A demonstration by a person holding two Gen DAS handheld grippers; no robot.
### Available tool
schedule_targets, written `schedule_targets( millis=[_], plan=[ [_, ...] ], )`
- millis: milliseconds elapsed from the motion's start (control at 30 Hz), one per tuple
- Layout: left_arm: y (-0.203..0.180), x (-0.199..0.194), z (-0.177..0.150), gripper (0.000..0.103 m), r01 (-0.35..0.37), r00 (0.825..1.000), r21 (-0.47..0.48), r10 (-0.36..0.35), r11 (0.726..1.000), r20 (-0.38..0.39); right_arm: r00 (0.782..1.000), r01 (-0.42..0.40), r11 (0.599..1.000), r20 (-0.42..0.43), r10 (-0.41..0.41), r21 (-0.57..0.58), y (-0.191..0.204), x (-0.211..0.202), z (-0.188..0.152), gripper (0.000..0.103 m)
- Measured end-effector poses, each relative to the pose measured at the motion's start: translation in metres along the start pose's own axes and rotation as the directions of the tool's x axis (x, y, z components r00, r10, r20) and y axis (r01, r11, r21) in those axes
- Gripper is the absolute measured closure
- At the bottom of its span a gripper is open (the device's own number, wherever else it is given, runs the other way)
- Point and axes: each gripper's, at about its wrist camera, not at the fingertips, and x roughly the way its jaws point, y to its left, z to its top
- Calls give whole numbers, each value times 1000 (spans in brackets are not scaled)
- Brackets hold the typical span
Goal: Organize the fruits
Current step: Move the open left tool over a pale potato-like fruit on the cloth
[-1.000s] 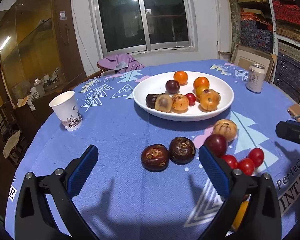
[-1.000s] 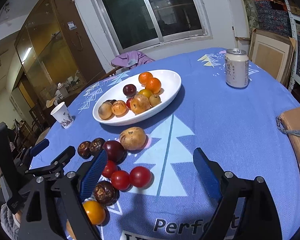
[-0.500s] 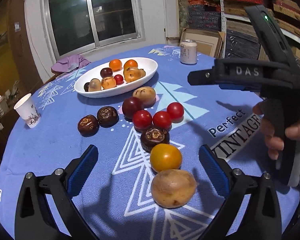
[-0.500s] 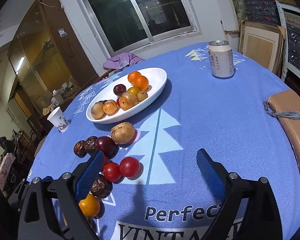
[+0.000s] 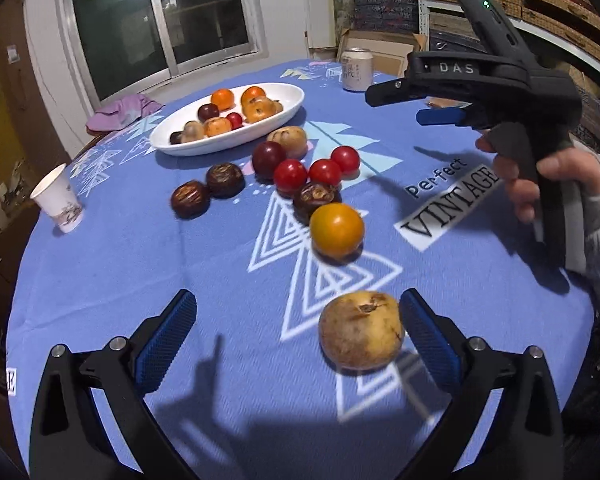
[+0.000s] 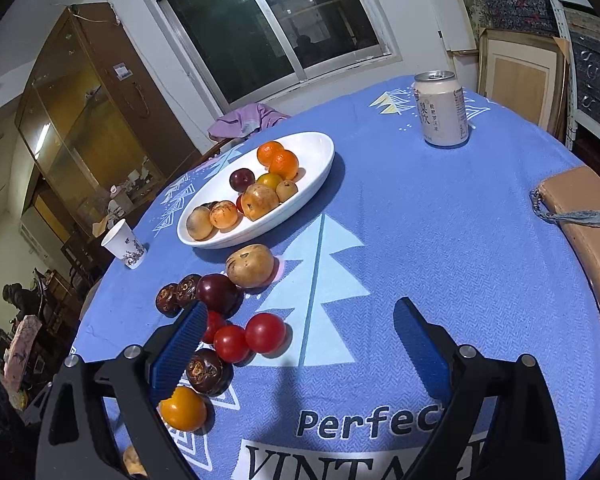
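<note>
My left gripper (image 5: 298, 340) is open and low over the blue cloth. A yellow-brown fruit (image 5: 360, 336) lies between its jaws, close to the right finger (image 5: 428, 344), with no pad pressing on it. Beyond it lie an orange tomato (image 5: 337, 226), a dark brown fruit (image 5: 316, 200) and three red tomatoes (image 5: 290, 174). Further back, a white plate (image 5: 292, 100) holds several fruits. My right gripper (image 6: 300, 340) is open over bare cloth, with the red tomatoes (image 6: 265, 332) by its left finger (image 6: 178, 344).
A drink can (image 6: 440, 110) stands at the far right and a paper cup (image 6: 124, 244) at the left. A tan pouch (image 6: 588, 220) lies on the right edge. A plum (image 6: 218, 294), a tan fruit (image 6: 250, 265) and two dark fruits (image 5: 190, 200) lie before the plate.
The left gripper swung from facing the plate and two dark fruits to the near fruits, and the yellow-brown fruit now lies between its jaws. The right gripper's jaws widened a little.
</note>
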Motion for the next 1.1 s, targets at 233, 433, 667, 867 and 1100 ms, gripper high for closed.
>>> schedule_targets(
  millis=[233, 433, 667, 867, 1100],
  plan=[
    [-20, -5, -27, 4, 40, 998, 11, -39, 999, -51, 1000, 11, 1000, -11, -11, -1, 0, 4, -1, 8],
    [-31, -4, -18, 4, 88, 995, -35, -89, 996, -39, 1000, 9, 1000, -12, -9, -4, 0, 5, -1, 8],
    [-23, 17, -6, 4, 100, 989, -121, -113, 988, -100, 1000, 1, 1000, -15, -1, -4, 2, 7, -3, 8],
    [-28, 19, -6, 4, 95, 988, -101, -106, 990, -110, 989, -127, 984, -86, 117, -123, 26, 6, -14, 8],
    [-28, 19, -5, 4, 117, 987, -106, -128, 987, -97, 938, -261, 960, -207, 277, 103, 2, 30, -14, 27]
  ],
)
